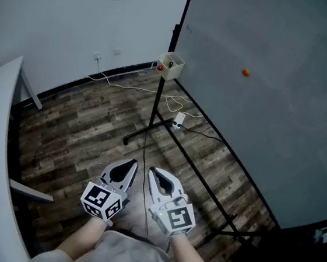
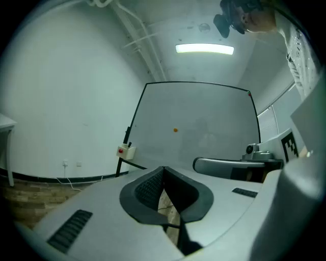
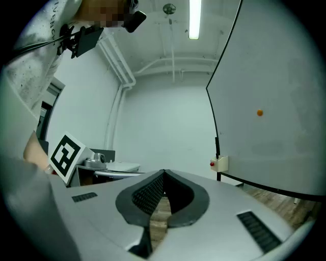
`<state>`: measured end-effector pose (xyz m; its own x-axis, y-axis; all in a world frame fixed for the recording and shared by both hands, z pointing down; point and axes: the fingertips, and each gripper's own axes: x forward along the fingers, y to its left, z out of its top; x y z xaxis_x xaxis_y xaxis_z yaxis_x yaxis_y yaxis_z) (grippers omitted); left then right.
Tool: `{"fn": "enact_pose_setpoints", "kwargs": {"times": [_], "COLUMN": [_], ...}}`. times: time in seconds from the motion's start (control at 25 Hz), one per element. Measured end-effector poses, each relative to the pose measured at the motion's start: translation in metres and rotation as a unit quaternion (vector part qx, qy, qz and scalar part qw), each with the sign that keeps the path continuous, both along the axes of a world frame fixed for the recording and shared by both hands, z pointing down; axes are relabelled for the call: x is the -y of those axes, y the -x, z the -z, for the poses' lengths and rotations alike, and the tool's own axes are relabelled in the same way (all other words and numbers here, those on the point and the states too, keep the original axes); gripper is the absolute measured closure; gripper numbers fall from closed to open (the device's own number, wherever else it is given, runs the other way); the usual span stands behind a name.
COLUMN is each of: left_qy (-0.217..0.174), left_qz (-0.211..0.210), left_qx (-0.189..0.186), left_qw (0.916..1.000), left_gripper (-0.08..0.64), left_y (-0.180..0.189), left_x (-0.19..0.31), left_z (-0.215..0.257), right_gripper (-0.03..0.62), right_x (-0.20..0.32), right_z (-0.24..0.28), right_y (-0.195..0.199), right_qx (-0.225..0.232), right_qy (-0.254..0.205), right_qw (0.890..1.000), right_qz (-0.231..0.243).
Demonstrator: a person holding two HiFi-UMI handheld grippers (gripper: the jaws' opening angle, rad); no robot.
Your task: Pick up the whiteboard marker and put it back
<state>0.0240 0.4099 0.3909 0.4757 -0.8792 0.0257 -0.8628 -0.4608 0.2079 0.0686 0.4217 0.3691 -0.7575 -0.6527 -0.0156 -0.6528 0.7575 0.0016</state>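
Grippers hang low before the person, side by side and level: the left gripper (image 1: 129, 167) and the right gripper (image 1: 154, 173) each have their jaws together with nothing between them, and only floor (image 1: 93, 125) shows through the gap behind the tips. Well apart from both stands the whiteboard (image 1: 271, 110), with a small box (image 1: 175, 72) fixed at its lower left corner and a red spot on the box's side. A dark end pokes up out of that box. I take it for the marker (image 1: 170, 64), though it is too small to be sure. Such a marker should be light and stiff, with a smooth round barrel that can slip or twist between pads. The best hold is across the barrel's middle, not on the cap, which may pull off. While it stands in the box only its upper end is free.
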Motion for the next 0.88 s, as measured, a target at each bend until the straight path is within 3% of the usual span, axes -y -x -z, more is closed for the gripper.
{"fn": "enact_pose_setpoints", "kwargs": {"times": [0.48,0.88], "left_qy": [0.005,0.001], "left_qz": [0.005,0.037], "left_qx": [-0.003,0.0], "left_qw": [1.0,0.9993], "left_gripper": [0.545,0.545], "left_y": [0.01,0.025], "left_x": [0.0,0.003], "left_z": [-0.005,-0.009], "right_gripper": [0.574,0.572], "right_x": [-0.001,0.005], "right_z": [-0.006,-0.011], "right_y": [0.006,0.002], "right_qx": [-0.02,0.007], "right_qy": [0.014,0.025], "right_qw": [1.0,1.0], "right_qz": [0.001,0.014]}}
